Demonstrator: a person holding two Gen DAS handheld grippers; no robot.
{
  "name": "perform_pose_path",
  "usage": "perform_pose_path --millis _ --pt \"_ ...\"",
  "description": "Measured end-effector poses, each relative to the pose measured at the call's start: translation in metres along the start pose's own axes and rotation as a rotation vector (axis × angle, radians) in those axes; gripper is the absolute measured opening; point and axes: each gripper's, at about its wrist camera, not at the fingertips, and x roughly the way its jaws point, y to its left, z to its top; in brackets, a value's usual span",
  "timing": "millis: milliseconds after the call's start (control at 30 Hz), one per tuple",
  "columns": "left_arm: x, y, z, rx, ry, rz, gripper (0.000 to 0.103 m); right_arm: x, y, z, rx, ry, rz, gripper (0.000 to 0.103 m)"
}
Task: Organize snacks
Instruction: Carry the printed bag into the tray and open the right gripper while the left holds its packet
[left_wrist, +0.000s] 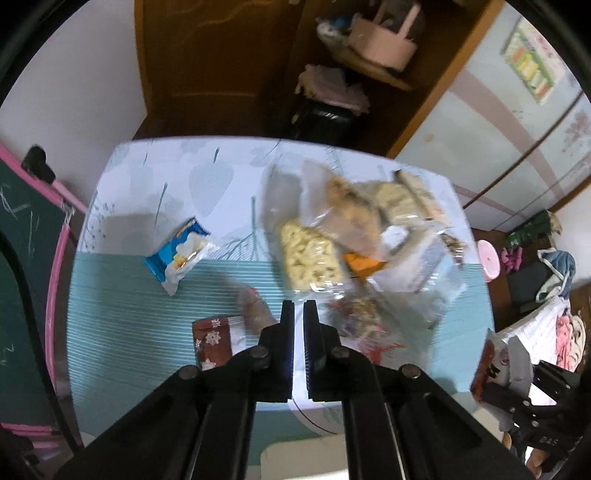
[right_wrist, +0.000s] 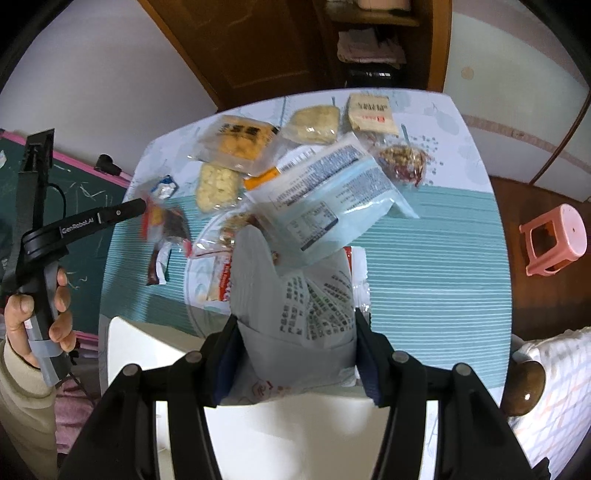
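My right gripper (right_wrist: 295, 325) is shut on a grey-white snack bag (right_wrist: 295, 314) with printed text and holds it above the table's near edge; in the left wrist view that bag (left_wrist: 496, 363) shows at the far right. My left gripper (left_wrist: 298, 306) is shut and empty, low over the table beside a dark red snowflake packet (left_wrist: 214, 341). In the right wrist view the left gripper (right_wrist: 142, 206) reaches in from the left by small wrappers (right_wrist: 166, 225). A pile of clear snack bags (left_wrist: 332, 229) and a pale blue bag (right_wrist: 332, 195) lie mid-table. A blue-white packet (left_wrist: 181, 253) lies apart at left.
The table has a teal striped mat (right_wrist: 424, 258) and a leaf-print cloth (left_wrist: 166, 177). A white box (right_wrist: 166, 354) stands at the near edge. A chalkboard (left_wrist: 22, 240) stands left, a pink stool (right_wrist: 554, 240) right, and a wooden cabinet (left_wrist: 240, 55) behind.
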Motion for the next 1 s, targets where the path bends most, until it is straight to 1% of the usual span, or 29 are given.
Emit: perform_pose_path --millis 133,200,267,300,333,367,400,433,467,500,533,700,767,800,833,867,933,1000 --pt "-0.035 -0.017 -0.005 0.054 -0.044 -0.016 0.002 -0.021 0.012 -0.006 -0.032 -0.044 -0.016 0.055" --pt "-0.048 -0.024 -0.007 0.078 -0.055 -0.025 0.002 -0.028 0.015 -0.009 -0.042 -0.053 -0.011 0.055" --pt "-0.054 -0.027 -0.010 0.101 -0.052 -0.012 0.002 -0.036 0.019 -0.013 -0.052 -0.070 -0.022 0.055" --pt "-0.055 -0.027 -0.011 0.107 -0.042 -0.007 0.005 -0.037 0.020 -0.014 -0.052 -0.075 -0.027 0.055" --pt "-0.054 -0.026 -0.012 0.108 -0.031 0.000 0.014 -0.039 0.021 -0.016 -0.049 -0.081 -0.033 0.055" --pt "-0.053 -0.024 -0.012 0.109 -0.023 0.009 0.020 -0.041 0.021 -0.017 -0.048 -0.083 -0.034 0.055" --pt "-0.051 -0.021 -0.013 0.111 -0.019 0.032 0.032 -0.042 0.021 -0.018 -0.048 -0.087 -0.034 0.055" --pt "-0.050 -0.018 -0.014 0.113 -0.024 0.051 0.041 -0.044 0.021 -0.020 -0.048 -0.089 -0.031 0.055" --pt "-0.049 -0.015 -0.015 0.118 -0.028 0.070 0.047 -0.048 0.022 -0.021 -0.050 -0.095 -0.026 0.055" --pt "-0.047 -0.011 -0.016 0.121 -0.032 0.086 0.057 -0.051 0.023 -0.023 -0.052 -0.100 -0.021 0.055" --pt "-0.046 -0.007 -0.016 0.120 -0.036 0.099 0.063 -0.057 0.024 -0.026 -0.057 -0.108 -0.010 0.055" --pt "-0.040 0.009 -0.017 0.127 -0.025 0.101 0.065 -0.089 0.041 -0.048 -0.127 -0.145 0.047 0.055" --pt "-0.038 0.011 -0.019 0.149 -0.020 0.101 0.070 -0.097 0.049 -0.058 -0.155 -0.155 0.057 0.055" --pt "-0.038 0.011 -0.020 0.164 -0.019 0.101 0.076 -0.100 0.053 -0.063 -0.165 -0.156 0.066 0.056" --pt "-0.037 0.010 -0.021 0.186 -0.016 0.104 0.080 -0.102 0.055 -0.068 -0.173 -0.152 0.079 0.059" --pt "-0.034 0.010 -0.022 0.210 -0.011 0.108 0.081 -0.102 0.058 -0.073 -0.182 -0.145 0.091 0.060" --pt "-0.026 0.008 -0.024 0.252 0.011 0.109 0.084 -0.098 0.061 -0.080 -0.193 -0.146 0.084 0.064" --pt "-0.015 0.008 -0.025 0.286 0.045 0.105 0.084 -0.091 0.061 -0.084 -0.190 -0.151 0.040 0.067"
